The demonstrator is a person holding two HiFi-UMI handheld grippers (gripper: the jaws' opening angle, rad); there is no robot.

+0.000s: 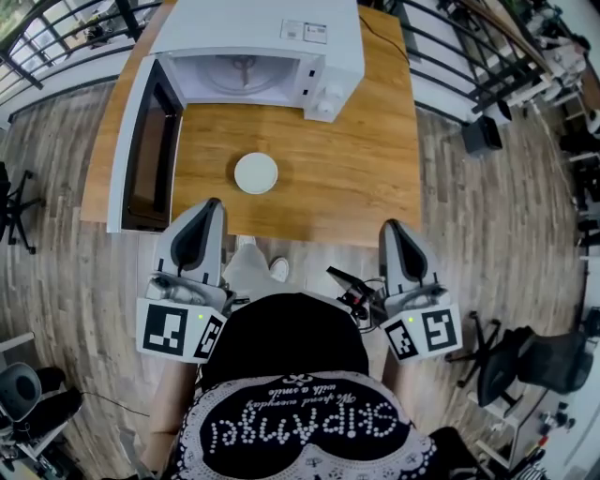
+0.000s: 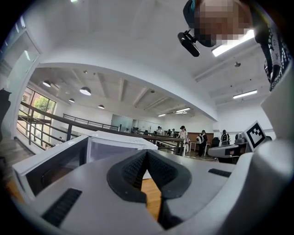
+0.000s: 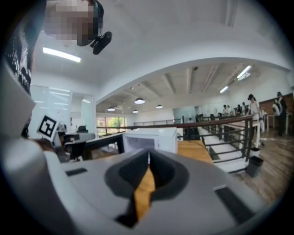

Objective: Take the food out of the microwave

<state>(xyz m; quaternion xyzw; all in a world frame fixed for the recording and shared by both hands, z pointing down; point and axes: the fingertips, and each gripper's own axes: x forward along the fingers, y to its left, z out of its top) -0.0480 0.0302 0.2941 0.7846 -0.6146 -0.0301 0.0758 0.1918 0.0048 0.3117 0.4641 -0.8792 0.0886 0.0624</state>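
Black printed top (image 1: pixel 281 375) nearest, grey left gripper (image 1: pixel 208 208) and grey right gripper (image 1: pixel 394 230) at near edge of wooden table (image 1: pixel 366 178), white round food dish (image 1: pixel 256 173) mid-table, white microwave (image 1: pixel 272 37) beyond, door (image 1: pixel 141 150) open left, left gripper view, jaws closed tip to tip, gripping nothing, right gripper view, jaws likewise closed, empty

One microwave (image 1: pixel 253 28), one white dish (image 1: pixel 256 173), one table (image 1: pixel 361 178)

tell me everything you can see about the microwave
The microwave is a white box standing at the far end of the wooden table. Its door, with a dark window, is swung fully open to the left. The pale cavity shows a round turntable and no food that I can see. Knobs sit on its right front panel, and a label is on top.
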